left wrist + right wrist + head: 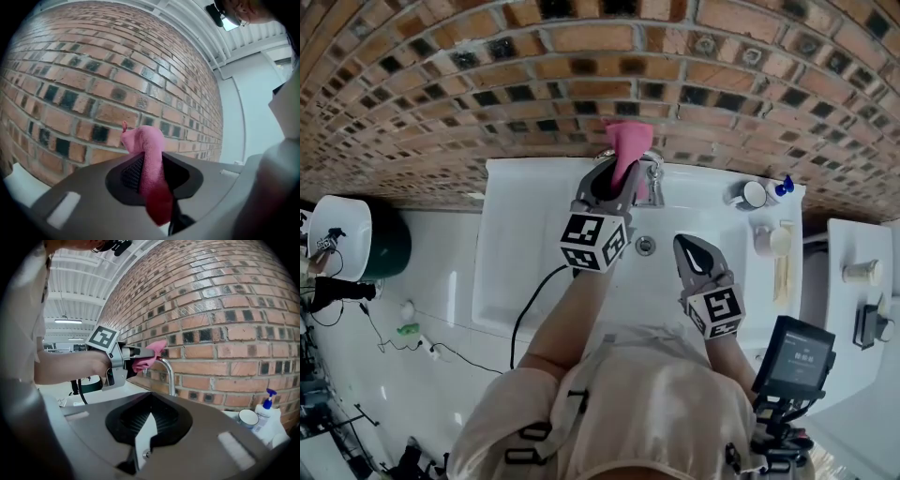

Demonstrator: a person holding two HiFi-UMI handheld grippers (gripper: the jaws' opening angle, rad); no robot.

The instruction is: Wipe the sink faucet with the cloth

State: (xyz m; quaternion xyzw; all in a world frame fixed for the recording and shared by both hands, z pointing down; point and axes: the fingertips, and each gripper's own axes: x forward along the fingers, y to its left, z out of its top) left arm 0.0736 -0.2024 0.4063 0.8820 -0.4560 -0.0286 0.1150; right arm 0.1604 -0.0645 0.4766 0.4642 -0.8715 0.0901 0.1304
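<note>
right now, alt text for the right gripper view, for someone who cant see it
The left gripper holds a pink cloth at the top of a curved chrome faucet before a brick wall. The right gripper sits empty in the foreground; a pump bottle stands at right.

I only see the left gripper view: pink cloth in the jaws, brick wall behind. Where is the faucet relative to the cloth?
Observer: The cloth sits at the top of the faucet spout's curve, apparently touching it.
Operator: What about the right gripper?
Observer: The right gripper is empty, held over the sink basin beside the drain.
Operator: Anything close to the faucet?
Observer: A white cup and a blue-pump bottle stand on the rim to its right.
</note>
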